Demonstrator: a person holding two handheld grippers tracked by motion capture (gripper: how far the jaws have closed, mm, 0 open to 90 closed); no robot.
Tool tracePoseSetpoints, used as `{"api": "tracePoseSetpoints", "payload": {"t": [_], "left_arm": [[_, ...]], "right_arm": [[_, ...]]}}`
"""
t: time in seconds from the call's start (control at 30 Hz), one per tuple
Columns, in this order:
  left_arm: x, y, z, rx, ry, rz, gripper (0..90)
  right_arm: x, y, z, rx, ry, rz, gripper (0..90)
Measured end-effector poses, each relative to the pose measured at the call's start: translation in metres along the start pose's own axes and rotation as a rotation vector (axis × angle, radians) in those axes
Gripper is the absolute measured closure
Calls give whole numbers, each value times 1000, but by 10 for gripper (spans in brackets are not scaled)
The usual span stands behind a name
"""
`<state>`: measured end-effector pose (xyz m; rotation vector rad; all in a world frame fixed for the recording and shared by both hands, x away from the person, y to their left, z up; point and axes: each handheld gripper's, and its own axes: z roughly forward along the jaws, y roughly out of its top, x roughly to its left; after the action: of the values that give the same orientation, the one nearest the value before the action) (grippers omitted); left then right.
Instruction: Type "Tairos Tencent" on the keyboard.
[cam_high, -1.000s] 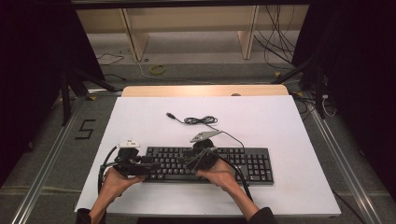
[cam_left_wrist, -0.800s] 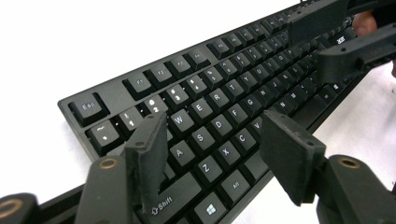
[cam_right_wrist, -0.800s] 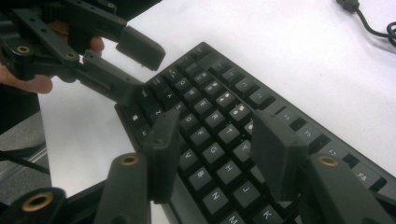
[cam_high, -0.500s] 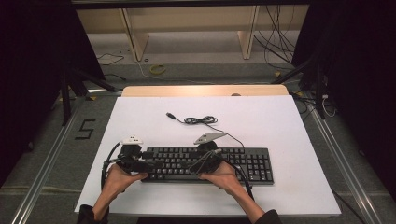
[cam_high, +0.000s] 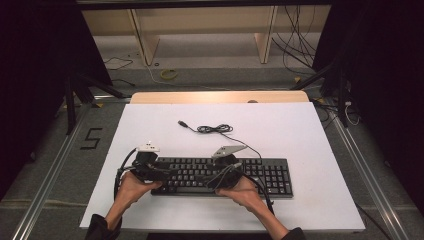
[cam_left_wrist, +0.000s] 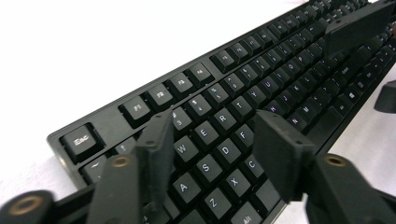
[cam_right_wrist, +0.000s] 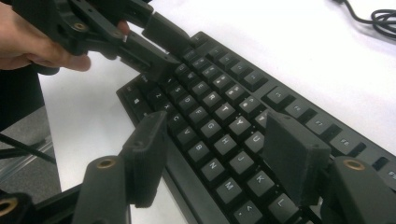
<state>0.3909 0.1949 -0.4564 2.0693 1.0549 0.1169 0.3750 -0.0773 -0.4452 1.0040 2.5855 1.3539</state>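
The keyboard (cam_high: 220, 176) lies flat near the front edge of the white table (cam_high: 310, 130), its cable (cam_high: 212, 129) coiled behind it. The left gripper (cam_left_wrist: 212, 140) hovers over the left letter keys; its jaws have just been closing, stand partly open (nothing clamped), keys showing between them. The right gripper (cam_right_wrist: 217, 144) hovers over the middle keys; its jaws have just been opening, stand wide and grip nothing.

The high view looks forward and down over the whole surface (cam_high: 310, 130); both tool-mounted views sit close above the keyboard (cam_high: 260, 172), sharing its letter keys from opposite ends.
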Motion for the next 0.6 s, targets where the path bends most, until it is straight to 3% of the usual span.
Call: {"api": "tracePoseSetpoints", "payload": {"t": [0.23, 0.6], "left_arm": [[-1, 4, 9, 37, 6, 15, 695], [-2, 10, 20, 76, 15, 40, 857]], "right_arm": [[-1, -2, -4, -11, -6, 0, 390], [-1, -6, -11, -28, -13, 2, 385]]}}
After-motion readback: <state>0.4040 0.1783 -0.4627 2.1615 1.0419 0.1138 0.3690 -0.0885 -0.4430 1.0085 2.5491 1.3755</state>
